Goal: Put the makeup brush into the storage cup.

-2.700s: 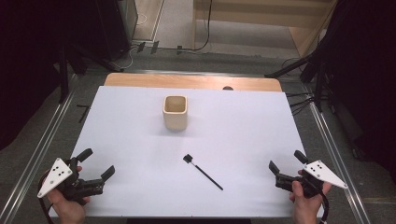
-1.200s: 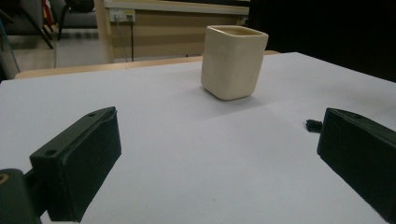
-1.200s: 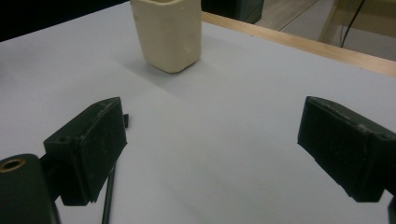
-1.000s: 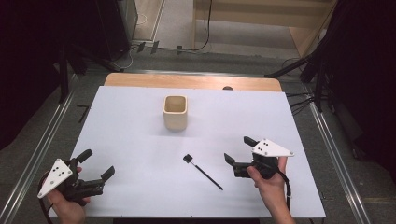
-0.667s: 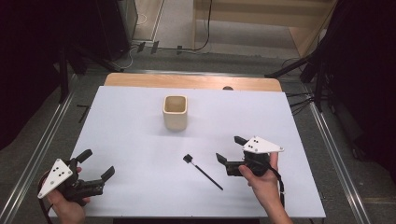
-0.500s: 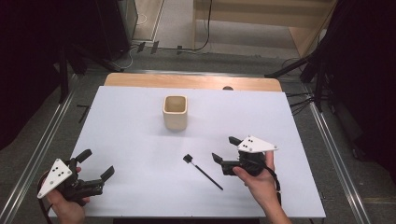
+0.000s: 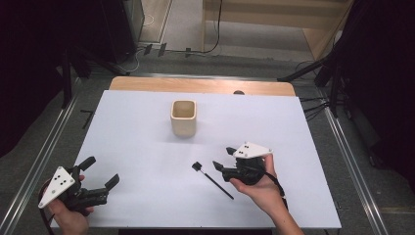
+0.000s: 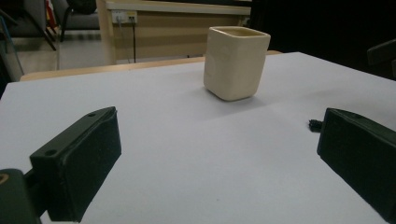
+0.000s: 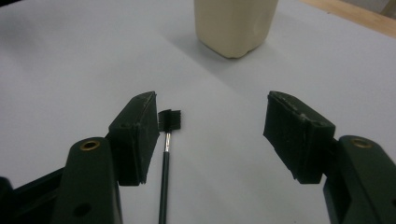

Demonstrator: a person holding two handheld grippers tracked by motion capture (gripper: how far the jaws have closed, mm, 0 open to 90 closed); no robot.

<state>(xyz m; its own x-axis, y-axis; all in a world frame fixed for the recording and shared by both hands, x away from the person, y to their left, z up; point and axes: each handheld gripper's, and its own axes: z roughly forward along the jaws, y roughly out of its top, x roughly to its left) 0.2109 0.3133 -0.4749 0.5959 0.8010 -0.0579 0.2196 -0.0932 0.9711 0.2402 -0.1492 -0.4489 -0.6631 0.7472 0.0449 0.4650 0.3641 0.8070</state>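
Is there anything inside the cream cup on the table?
In the high view, the cup stands upright with its mouth open, and the part of the inside that shows looks empty. Its floor is hidden by the near wall, so something small and flat could go unseen.

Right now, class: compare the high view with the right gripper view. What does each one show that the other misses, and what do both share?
High view alone: the left claw, open at the table's near left corner, both hands, and the floor around.

Right gripper view alone: the brush's bristle head and metal collar up close, beside one jaw of the open right claw.

Both: the small black brush, the cream cup, the white tabletop.
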